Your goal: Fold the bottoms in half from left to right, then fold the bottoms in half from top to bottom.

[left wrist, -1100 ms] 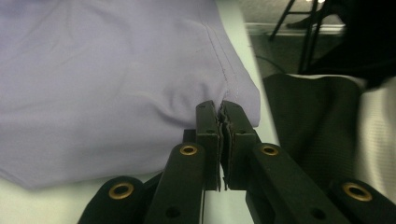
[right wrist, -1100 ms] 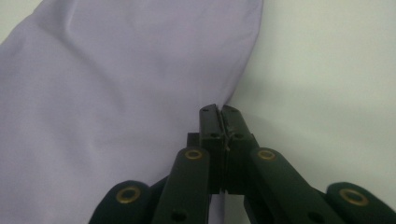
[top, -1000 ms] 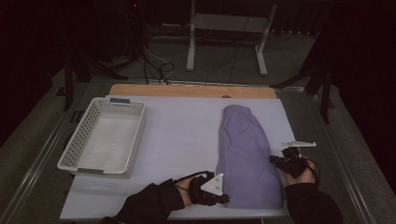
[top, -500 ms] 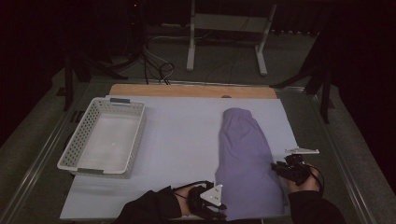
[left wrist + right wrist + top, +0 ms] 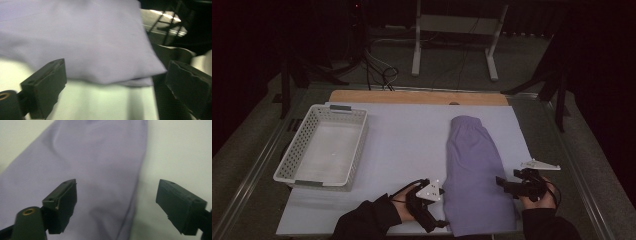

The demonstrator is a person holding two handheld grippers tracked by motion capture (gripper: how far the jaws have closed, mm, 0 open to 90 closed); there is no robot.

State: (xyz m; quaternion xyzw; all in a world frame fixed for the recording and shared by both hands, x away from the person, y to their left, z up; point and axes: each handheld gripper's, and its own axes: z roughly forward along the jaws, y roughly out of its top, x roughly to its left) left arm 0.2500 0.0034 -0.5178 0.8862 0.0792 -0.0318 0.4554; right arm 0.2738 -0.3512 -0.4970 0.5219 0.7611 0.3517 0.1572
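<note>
Left gripper [image 5: 438, 220], nearest the person: its jaws have just been opening and now stand wide, nothing between the pads. In the left gripper view the near corner of the folded purple garment [image 5: 82, 42] lies straight ahead of the jaws, its layered hem just beyond their tips, not touched.

Right gripper [image 5: 503, 183]: jaws likewise just opened, spread wide, empty. It points inward at the garment's [image 5: 477, 175] right edge; in the right gripper view that edge runs up between the two jaws, cloth under one, bare counter [image 5: 180, 152] under the other.

The garment [image 5: 82, 170] lies flat between the two grippers, touching neither. Long axis runs away from the person; near end broader, far end narrower and rounded. Soft matte knit with shallow creases, folded in at least two layers at the near hem. Both hands sit at its near end, the left at the corner, the right slightly farther up the side.

Judgement: released after a fold; a further fold would turn on regripping the near hem.

Farther off, away to the left gripper's outer side: a white perforated plastic basket [image 5: 292, 165], rectangular, well apart from the cloth. The counter has a pale smooth sheet with a wooden strip [image 5: 417, 97] along the far edge.
</note>
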